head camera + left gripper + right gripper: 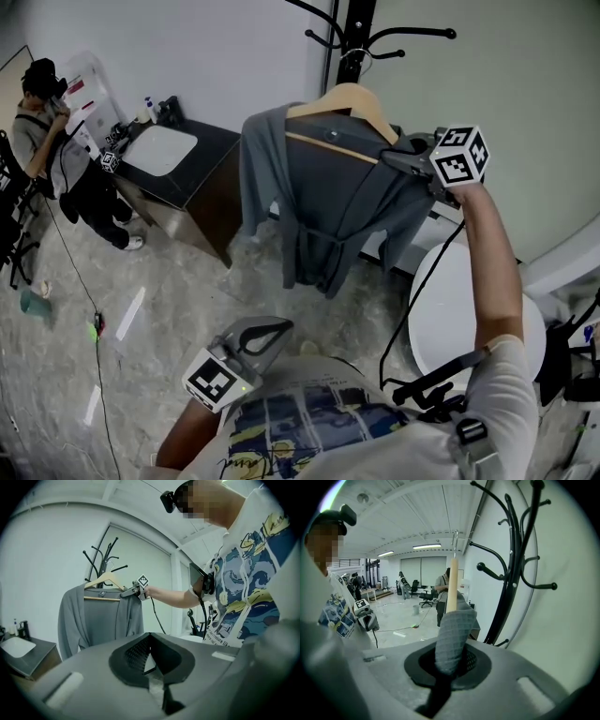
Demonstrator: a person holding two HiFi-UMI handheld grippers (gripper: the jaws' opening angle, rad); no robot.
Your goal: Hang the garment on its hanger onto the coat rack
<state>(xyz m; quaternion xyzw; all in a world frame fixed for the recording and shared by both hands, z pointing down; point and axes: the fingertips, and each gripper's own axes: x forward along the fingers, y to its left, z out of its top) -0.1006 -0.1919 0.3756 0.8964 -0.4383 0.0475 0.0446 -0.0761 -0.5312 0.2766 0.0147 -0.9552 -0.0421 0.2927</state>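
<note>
A grey garment [328,197] hangs on a wooden hanger [352,98] just below the black coat rack [361,23]. My right gripper [398,157] is shut on the garment's right shoulder where the cloth covers the hanger's end. In the right gripper view the cloth [452,634] runs into the jaws of the right gripper [449,665]. The hanger's arm [452,585] rises to its wire hook, left of the rack [515,564] and apart from its arms. My left gripper [272,330] is low by my chest, shut and empty. Its view shows the garment [101,618] and rack [101,557] ahead.
A dark cabinet with a white basin [159,150] stands left of the garment against the wall. A person [56,141] stands at the far left. A round white table [450,309] is at my right. A cable [94,319] lies on the floor.
</note>
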